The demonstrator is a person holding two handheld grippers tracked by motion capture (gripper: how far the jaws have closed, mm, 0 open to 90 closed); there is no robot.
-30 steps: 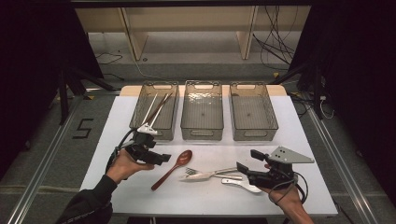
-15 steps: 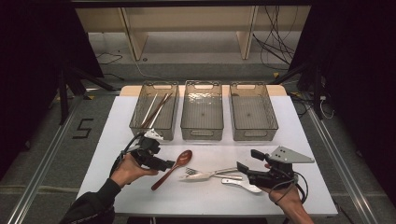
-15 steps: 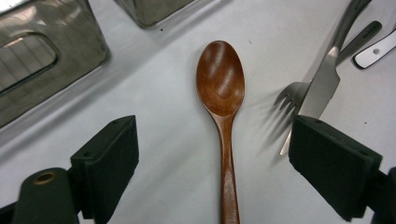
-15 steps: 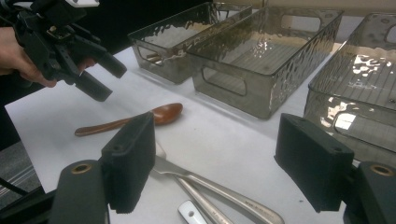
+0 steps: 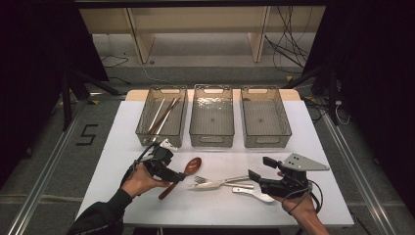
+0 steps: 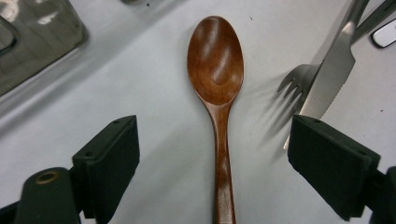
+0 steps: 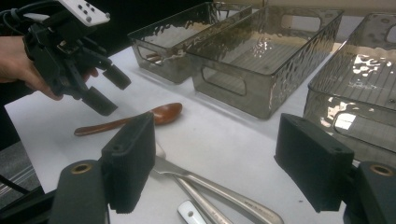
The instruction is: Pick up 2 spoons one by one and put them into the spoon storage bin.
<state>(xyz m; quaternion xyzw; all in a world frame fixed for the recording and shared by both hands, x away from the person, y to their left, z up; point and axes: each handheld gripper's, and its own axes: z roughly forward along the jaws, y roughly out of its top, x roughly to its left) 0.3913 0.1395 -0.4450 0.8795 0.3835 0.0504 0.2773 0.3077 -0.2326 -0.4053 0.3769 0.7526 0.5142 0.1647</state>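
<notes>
The wooden spoon (image 6: 218,93) is laid flat on the white worktop (image 5: 323,147), centred between the wide-apart jaws of the left gripper (image 5: 171,175), untouched. The right gripper (image 5: 255,178) is held with jaws apart over the fork (image 5: 199,180) and knife (image 5: 220,183). Chopsticks (image 5: 161,115) are contained in the left bin (image 5: 162,116).

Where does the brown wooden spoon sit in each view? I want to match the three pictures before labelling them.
High view: the brown wooden spoon lies left of centre, partly under the left gripper.
Left gripper view: the spoon runs up the middle, bowl at the top, between the open jaws.
Right gripper view: it lies left of centre, below the left gripper.
Shared landmark: the steel table knife beside the spoon.
</notes>
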